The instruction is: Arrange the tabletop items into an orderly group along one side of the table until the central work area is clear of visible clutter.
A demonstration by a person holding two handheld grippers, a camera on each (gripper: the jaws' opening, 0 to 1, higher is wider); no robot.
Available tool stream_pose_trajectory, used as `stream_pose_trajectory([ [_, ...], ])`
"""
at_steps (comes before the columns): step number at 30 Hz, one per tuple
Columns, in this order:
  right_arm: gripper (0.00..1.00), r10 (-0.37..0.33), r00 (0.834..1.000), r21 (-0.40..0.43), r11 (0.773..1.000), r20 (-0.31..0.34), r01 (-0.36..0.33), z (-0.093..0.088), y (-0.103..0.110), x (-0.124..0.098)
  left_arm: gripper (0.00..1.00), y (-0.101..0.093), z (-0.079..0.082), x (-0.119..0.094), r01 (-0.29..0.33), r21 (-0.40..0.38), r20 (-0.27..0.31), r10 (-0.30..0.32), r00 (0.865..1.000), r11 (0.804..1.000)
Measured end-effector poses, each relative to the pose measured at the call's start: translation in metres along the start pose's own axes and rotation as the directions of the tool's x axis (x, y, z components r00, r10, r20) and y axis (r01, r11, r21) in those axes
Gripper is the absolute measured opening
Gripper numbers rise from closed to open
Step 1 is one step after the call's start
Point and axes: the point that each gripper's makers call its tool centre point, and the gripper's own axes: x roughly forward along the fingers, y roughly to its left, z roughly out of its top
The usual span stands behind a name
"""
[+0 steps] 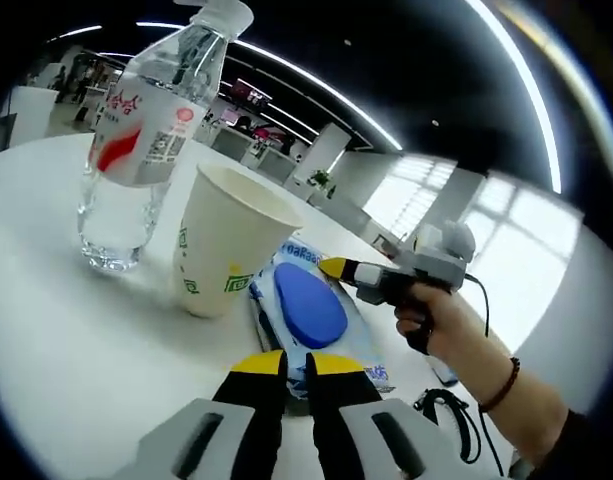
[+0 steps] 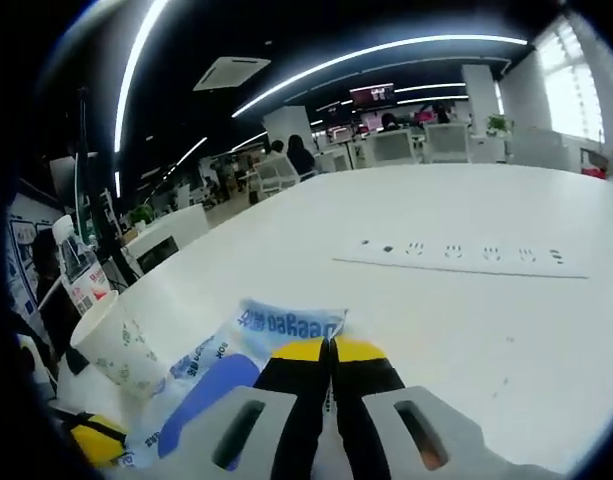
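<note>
Two yellow-tipped grippers met over a blue wet-wipes pack [image 1: 308,305] on a white counter [image 1: 76,340]. In the left gripper view, the left gripper [image 1: 295,366] rode low at the near edge of the pack, its jaws pressed together with only a thin dark line between them; whether they touched the pack could not be told. Just beyond, a white paper cup [image 1: 223,240] with green markings stood upright against the pack's far-left side, and a clear water bottle [image 1: 146,140] with a red-and-white label stood a little farther back beside the cup. To the right, a person's hand [image 1: 441,325], a dark bead bracelet [image 1: 503,387] on the wrist, held the right gripper [image 1: 333,268] with its yellow tip at the pack's far edge. A black cable [image 1: 456,420] lay coiled on the counter near that wrist.

In the right gripper view, the right gripper [image 2: 331,349] had its jaws drawn tight together on the pack's crinkled end, apparently pinching it. Left of the pack stood the cup and, behind it, the bottle. Farther off, a row of flush power sockets [image 2: 466,255] ran across the counter, with white chairs [image 2: 426,143] and seated people [image 2: 302,156] under strip lights beyond.
</note>
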Motion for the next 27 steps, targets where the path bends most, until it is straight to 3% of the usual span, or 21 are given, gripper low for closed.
stream_pose_trajectory([
  [10, 0.0, -0.035, 0.999, -0.022, 0.999, -0.018, 0.035, 0.001, -0.007, -0.016, 0.0, -0.006, 0.001, 0.0, 0.028, 0.0, 0.005, -0.028, 1.0, 1.0],
  [13, 0.0, -0.103, 0.995, -0.101, 0.99, -0.01, 0.101, 0.003, -0.021, -0.025, 0.0, -0.007, 0.008, -0.004, 0.032, 0.023, 0.033, -0.032, 0.999, 0.999],
  [16, 0.0, -0.056, 0.998, 0.042, 0.998, -0.005, 0.056, 0.001, -0.018, -0.029, 0.0, -0.004, 0.004, -0.002, 0.025, 0.009, 0.019, -0.026, 0.999, 1.0],
  [19, 0.0, -0.104, 0.994, 0.022, 0.994, -0.014, 0.104, -0.001, -0.027, -0.03, 0.0, -0.012, -0.002, -0.001, 0.077, -0.06, -0.004, -0.077, 0.997, 0.995],
  [20, 0.0, -0.108, 0.994, 0.011, 0.994, -0.016, 0.109, -0.004, -0.027, -0.031, 0.0, -0.017, 0.001, -0.001, 0.099, -0.094, 0.025, -0.097, 0.995, 0.991],
  [21, 0.0, -0.104, 0.994, 0.021, 0.994, -0.011, 0.105, -0.004, -0.026, -0.032, 0.0, -0.016, 0.001, -0.002, 0.097, -0.086, 0.031, -0.095, 0.995, 0.992],
  [22, 0.0, -0.103, 0.995, 0.03, 0.994, -0.005, 0.103, -0.003, -0.025, -0.032, 0.0, -0.017, -0.002, -0.002, 0.098, -0.079, 0.002, -0.098, 0.995, 0.992],
  [27, 0.0, -0.104, 0.994, 0.02, 0.994, -0.013, 0.105, -0.006, -0.021, -0.034, 0.16, -0.02, -0.012, 0.002, 0.085, -0.082, -0.051, -0.089, 0.995, 0.993],
])
